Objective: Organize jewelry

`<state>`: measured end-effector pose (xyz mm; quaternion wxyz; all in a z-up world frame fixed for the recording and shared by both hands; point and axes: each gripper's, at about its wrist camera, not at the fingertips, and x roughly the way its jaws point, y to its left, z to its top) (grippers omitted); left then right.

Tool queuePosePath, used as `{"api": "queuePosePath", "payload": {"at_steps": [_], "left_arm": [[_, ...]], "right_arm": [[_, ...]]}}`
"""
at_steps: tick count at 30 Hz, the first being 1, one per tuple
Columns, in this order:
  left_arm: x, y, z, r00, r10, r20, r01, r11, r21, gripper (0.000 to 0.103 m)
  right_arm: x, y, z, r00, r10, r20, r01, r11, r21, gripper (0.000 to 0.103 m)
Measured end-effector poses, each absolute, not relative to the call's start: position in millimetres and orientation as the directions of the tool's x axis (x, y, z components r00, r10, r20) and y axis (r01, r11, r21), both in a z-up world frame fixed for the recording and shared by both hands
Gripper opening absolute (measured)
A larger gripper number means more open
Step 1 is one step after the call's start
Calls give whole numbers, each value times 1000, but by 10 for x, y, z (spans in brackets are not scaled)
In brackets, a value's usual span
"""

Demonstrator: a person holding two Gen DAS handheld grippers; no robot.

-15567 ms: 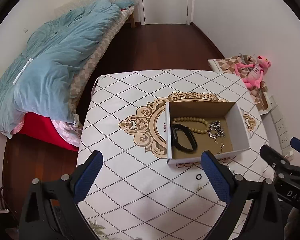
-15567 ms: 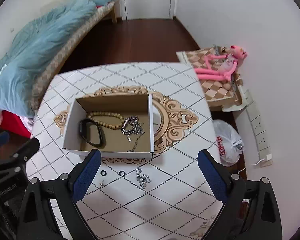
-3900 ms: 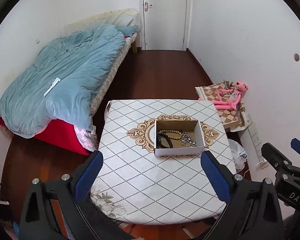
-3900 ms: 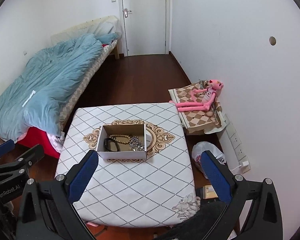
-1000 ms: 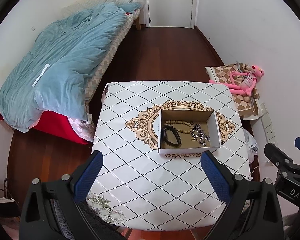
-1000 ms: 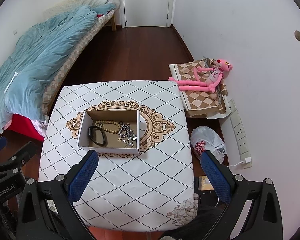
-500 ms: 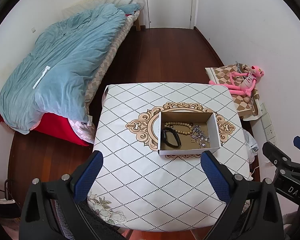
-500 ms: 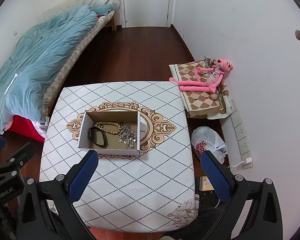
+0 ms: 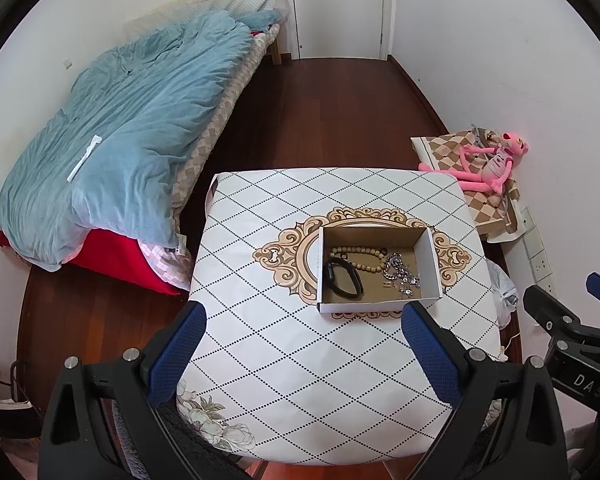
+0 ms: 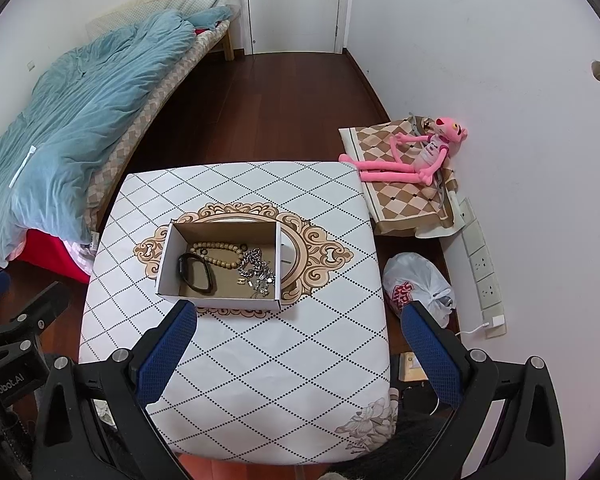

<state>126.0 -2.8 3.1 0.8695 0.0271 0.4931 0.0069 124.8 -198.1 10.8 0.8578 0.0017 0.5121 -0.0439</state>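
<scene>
An open cardboard box point(image 9: 431, 264) point(image 10: 164, 264) stands in the middle of a small table with a white diamond-pattern cloth point(image 9: 284, 344) point(image 10: 268, 356). Inside lie a black band point(image 9: 343, 278) point(image 10: 196, 272), a wooden bead bracelet point(image 9: 360, 256) point(image 10: 220, 254) and a silver chain with small pieces point(image 9: 400, 274) point(image 10: 256, 270). My left gripper point(image 9: 302, 346) and right gripper point(image 10: 300, 344) are both open and empty, held high above the table's near edge, well back from the box.
A bed with a blue duvet point(image 9: 132, 136) stands to the left. A pink plush toy point(image 10: 416, 156) lies on a checked cushion by the right wall, with a white plastic bag point(image 10: 418, 280) on the floor below. Dark wood floor leads to a white door point(image 9: 340, 8).
Both grippers have drawn slightly back and up from the table over the last second, so the box looks a little smaller. Earlier, small rings and a chain lay on the cloth; now they do not.
</scene>
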Motion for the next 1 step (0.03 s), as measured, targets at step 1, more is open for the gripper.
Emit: {"api": "queuePosePath", "payload": {"at_steps": [1], "left_arm": [[1253,-34,29,513,35,-858,17,999,51,100]], "right_arm": [[1248,-1982,107,471,-73,-879,77,996,-42,103]]}}
